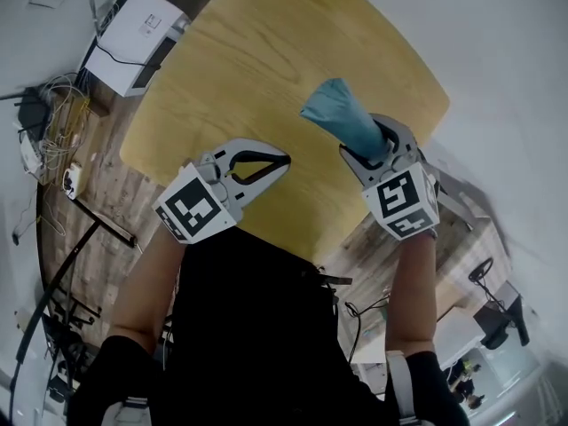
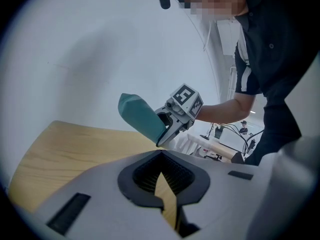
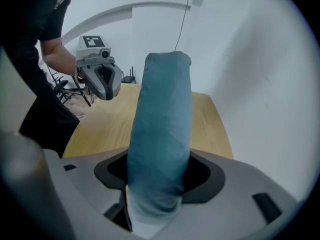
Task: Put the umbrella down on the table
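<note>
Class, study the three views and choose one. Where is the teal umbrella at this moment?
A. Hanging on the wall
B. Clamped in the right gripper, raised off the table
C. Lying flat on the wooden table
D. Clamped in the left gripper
B: the right gripper has its jaws closed on the umbrella, which sticks out clear of the table, while the left gripper holds nothing.

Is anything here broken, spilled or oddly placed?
Nothing stands out. The teal folded umbrella in its fabric sleeve is clamped in the right gripper, held above the light wooden table. The left gripper is shut and empty.
</note>
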A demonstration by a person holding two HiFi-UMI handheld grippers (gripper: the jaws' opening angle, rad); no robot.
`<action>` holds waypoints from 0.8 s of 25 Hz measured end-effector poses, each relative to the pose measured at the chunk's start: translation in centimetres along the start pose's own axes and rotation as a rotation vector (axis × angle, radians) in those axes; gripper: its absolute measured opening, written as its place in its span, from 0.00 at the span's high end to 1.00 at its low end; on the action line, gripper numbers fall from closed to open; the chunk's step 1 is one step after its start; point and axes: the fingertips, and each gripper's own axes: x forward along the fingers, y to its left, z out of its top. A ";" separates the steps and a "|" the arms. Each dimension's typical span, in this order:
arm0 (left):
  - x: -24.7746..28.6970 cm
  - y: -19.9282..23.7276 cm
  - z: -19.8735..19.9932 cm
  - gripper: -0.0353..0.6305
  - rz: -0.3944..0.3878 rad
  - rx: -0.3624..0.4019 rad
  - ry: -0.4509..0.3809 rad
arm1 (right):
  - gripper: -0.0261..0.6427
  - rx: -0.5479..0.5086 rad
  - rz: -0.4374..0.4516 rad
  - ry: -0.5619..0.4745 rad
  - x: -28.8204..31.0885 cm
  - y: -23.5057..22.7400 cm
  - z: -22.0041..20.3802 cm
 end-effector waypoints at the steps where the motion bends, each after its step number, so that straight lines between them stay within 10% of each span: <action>1: 0.1 0.1 -0.4 0.93 0.004 0.005 0.010 | 0.53 -0.019 0.009 0.016 0.6 0.0 -0.1; 20: 1.0 0.2 -4.9 0.93 0.028 0.032 0.083 | 0.53 -0.113 0.103 0.163 8.3 0.4 -2.4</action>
